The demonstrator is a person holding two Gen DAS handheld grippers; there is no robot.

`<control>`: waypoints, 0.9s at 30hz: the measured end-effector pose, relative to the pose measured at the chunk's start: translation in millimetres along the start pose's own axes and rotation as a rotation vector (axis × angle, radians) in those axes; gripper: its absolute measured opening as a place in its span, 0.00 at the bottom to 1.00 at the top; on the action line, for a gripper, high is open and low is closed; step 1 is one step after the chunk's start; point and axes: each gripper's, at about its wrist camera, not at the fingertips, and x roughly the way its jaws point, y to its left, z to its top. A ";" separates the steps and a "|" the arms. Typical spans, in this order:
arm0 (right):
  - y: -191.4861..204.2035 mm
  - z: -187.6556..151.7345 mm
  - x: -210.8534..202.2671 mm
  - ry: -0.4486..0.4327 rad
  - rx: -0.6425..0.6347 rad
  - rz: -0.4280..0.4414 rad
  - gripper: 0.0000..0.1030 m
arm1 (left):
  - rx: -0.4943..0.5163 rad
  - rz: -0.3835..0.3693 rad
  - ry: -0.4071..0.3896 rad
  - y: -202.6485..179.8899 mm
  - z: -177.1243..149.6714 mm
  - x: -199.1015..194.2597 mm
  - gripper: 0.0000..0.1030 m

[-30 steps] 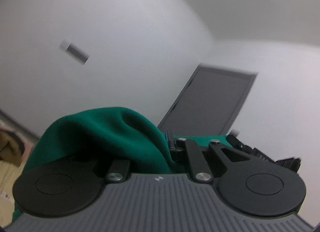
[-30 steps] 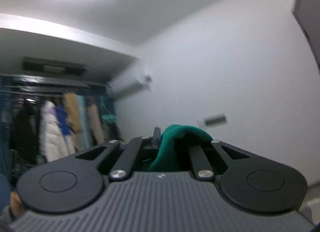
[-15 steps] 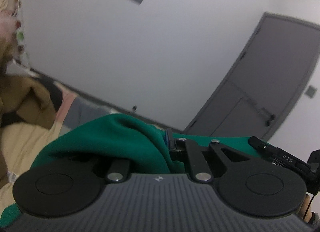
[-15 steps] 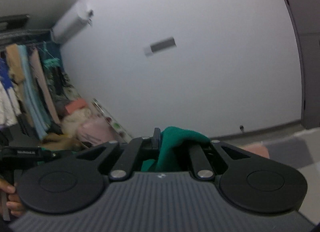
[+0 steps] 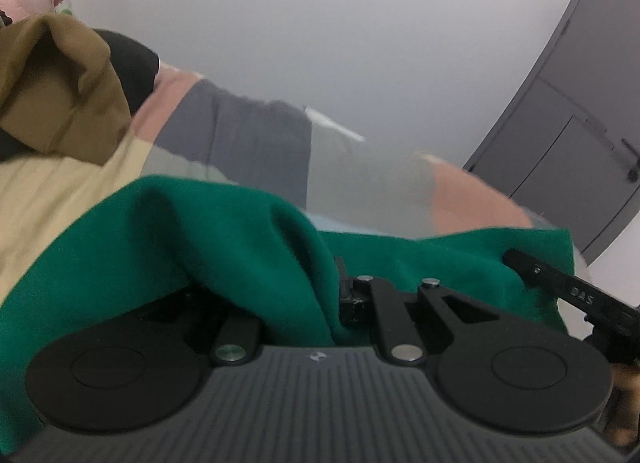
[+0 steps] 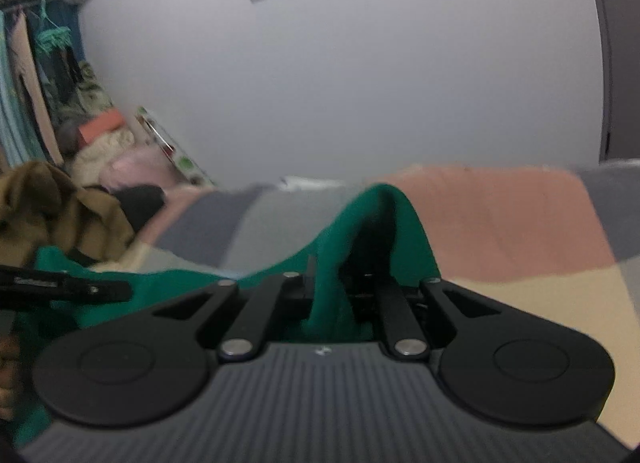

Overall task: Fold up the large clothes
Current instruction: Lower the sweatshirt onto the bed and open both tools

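A green garment (image 5: 224,231) bulges over my left gripper (image 5: 324,291), which is shut on a fold of it; the cloth hides the fingertips. In the right wrist view the same green garment (image 6: 384,223) rises in a peak from my right gripper (image 6: 334,287), shut on its edge. The cloth spans between the two grippers and sags toward the bed. The other gripper shows in each view: the right one as a black bar (image 5: 568,287) at the right edge, the left one (image 6: 60,283) at the far left with a hand below it.
Below lies a bed with a colour-block cover (image 5: 248,143) in pink, grey and beige (image 6: 500,219). A brown garment (image 5: 56,91) is heaped with dark clothes at the left. A grey door (image 5: 580,111) stands to the right. Hanging clothes (image 6: 24,75) line the far left.
Both grippers have come down with the green garment still held. The views have swung from ceiling and high wall to the bed and the brown heap.
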 end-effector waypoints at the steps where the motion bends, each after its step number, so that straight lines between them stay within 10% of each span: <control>1: -0.2 0.3 6.9 0.017 0.004 -0.009 0.09 | 0.011 0.008 0.003 -1.5 -3.0 0.5 0.13; 3: -1.0 -2.6 8.5 0.031 0.017 -0.011 0.09 | 0.033 0.017 0.004 -4.5 -1.8 -1.4 0.17; 7: 7.6 -1.1 -6.4 0.033 0.026 -0.021 0.13 | 0.029 -0.017 0.042 -10.9 12.2 -19.5 0.62; 12: 8.2 -2.8 -41.8 0.038 0.050 -0.024 0.39 | 0.083 0.020 0.024 -33.9 4.2 -83.6 0.62; 27: 81.0 -55.2 -239.8 0.062 0.023 -0.019 0.41 | 0.079 0.018 -0.054 -89.9 -115.2 -295.7 0.62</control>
